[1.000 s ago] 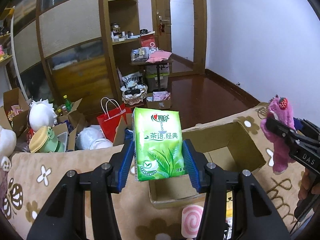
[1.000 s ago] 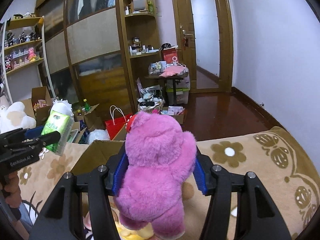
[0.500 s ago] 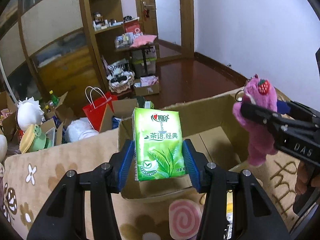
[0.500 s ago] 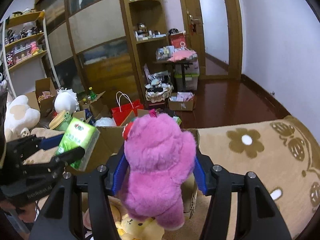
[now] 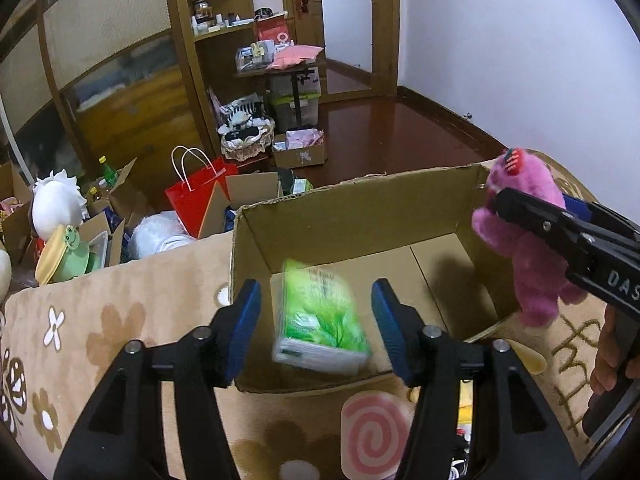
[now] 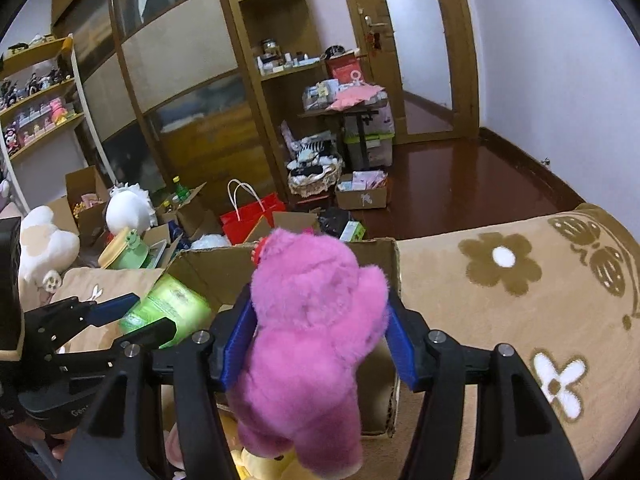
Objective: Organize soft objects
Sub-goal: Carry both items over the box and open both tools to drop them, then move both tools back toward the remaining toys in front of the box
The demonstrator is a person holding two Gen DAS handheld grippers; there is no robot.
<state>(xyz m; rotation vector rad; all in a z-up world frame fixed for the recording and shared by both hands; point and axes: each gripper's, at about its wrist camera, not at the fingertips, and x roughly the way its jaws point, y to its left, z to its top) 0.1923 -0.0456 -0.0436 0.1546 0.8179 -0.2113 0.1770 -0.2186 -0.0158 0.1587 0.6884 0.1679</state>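
Spanning the left of the left wrist view, a beige flower-patterned blanket (image 5: 100, 320) carries an open cardboard box (image 5: 360, 216). Beyond its far edge, on the floor, stand a white plush toy (image 5: 56, 204), a green frog-lidded container (image 5: 66, 252) and a red paper bag (image 5: 196, 196). At centre, the left gripper (image 5: 316, 320) has its blue-padded fingers (image 5: 244, 320) spread apart and released; the green tissue pack (image 5: 320, 320), blurred and tilted, sits between them without touching either pad, inside the box; whether it rests on the box floor cannot be told. Just in front of the box's near wall lies a pink-swirl cushion (image 5: 374, 436). At right, the right gripper (image 5: 500, 200) is clenched on a pink plush bear (image 5: 528, 248), which hangs at the box's right wall, its feet near the rim.

From the right wrist view, the left gripper (image 6: 132, 316) shows at left with the tissue pack (image 6: 172, 308) between its fingers, and the bear (image 6: 312, 340) fills the centre, squeezed between the right gripper's (image 6: 316, 344) blue pads, above the box (image 6: 380, 256).
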